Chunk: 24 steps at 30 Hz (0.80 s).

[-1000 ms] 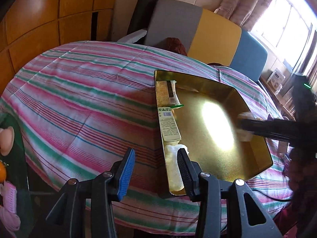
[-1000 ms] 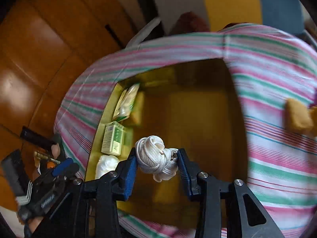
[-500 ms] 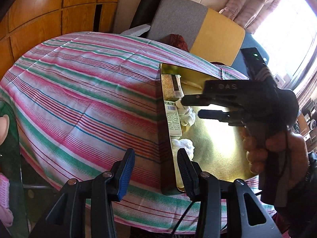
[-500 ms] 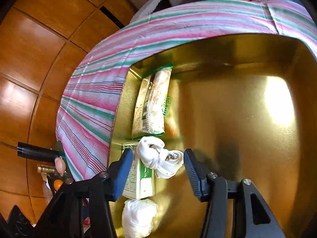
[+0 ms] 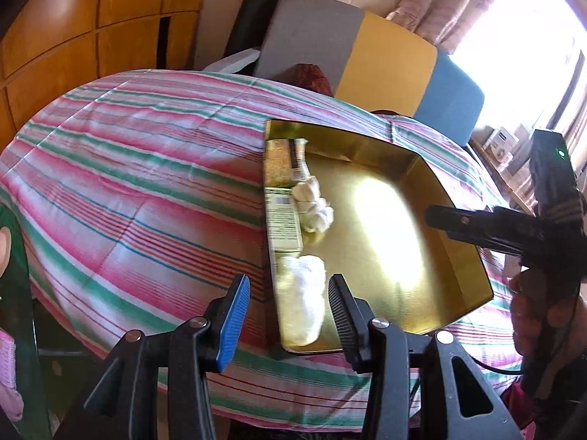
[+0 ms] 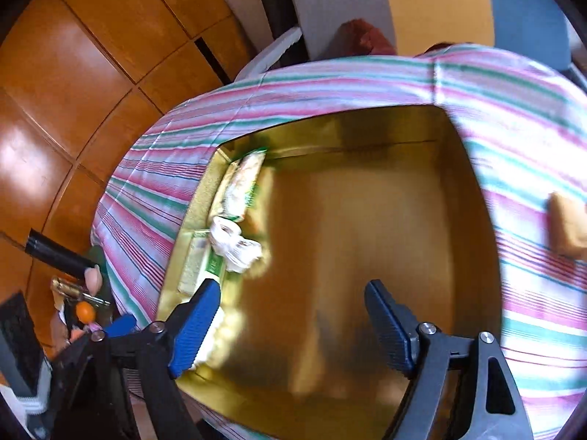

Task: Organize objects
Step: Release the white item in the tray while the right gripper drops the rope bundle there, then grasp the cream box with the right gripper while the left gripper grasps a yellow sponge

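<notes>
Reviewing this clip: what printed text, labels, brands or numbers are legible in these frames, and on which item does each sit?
None can be read.
Green and white box in the gold tray: printed lines and a barcode-like patch, too small and blurred.
Snack packet beyond it: printing visible, illegible.
Right hand-held gripper: no lettering legible from the left wrist view.

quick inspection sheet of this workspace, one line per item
surface: round table under a striped cloth
job's things: gold tray holds a snack packet, a green box, a white rope bundle beside the box and a white wad, lined along one wall
clutter: tan block on the cloth outside the tray
grippers: left gripper empty; right gripper opening, nothing between its fingers
cables: black cable by the right hand
surroundings: wood panelling, chairs, curtained window
</notes>
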### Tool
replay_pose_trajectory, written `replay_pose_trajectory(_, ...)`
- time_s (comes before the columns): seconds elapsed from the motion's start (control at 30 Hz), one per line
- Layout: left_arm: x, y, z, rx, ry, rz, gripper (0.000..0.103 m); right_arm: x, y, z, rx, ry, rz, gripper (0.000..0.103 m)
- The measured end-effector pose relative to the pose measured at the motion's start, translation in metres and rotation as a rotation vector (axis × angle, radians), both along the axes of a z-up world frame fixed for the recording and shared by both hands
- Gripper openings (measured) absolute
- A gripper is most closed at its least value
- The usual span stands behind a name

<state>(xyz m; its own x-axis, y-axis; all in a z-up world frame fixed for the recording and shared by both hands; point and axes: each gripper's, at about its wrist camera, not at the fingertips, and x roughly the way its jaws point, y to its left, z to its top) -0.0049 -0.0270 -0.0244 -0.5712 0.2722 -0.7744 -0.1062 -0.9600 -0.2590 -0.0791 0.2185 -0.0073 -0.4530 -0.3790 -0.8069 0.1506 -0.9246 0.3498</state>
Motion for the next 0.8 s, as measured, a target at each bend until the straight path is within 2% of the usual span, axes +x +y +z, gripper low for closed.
replay_pose_trajectory(0.2,-0.001,0.02,0.006,0.001,0.001,-0.04,0.045,0.028,0.053,0.015,0.014,0.057,-0.064,0.087)
replay_pose_trajectory(0.4,-0.001,0.047,0.01,-0.018,-0.006,-0.104,0.045,0.049,0.128,0.025,0.065,0.086,-0.194,0.088)
replay_pose_trajectory(0.67,-0.001,0.078,0.014,-0.042,-0.014,-0.173,0.045,0.071,0.26,0.028,0.192,0.077,-0.444,0.093)
replay_pose_trajectory(0.73,-0.001,0.088,0.017,-0.048,-0.011,-0.196,0.045,0.071,0.288,0.024,0.222,0.068,-0.488,0.101)
replay_pose_trajectory(0.8,-0.001,0.097,0.02,-0.054,-0.006,-0.221,0.045,0.068,0.309,0.018,0.252,0.048,-0.506,0.102)
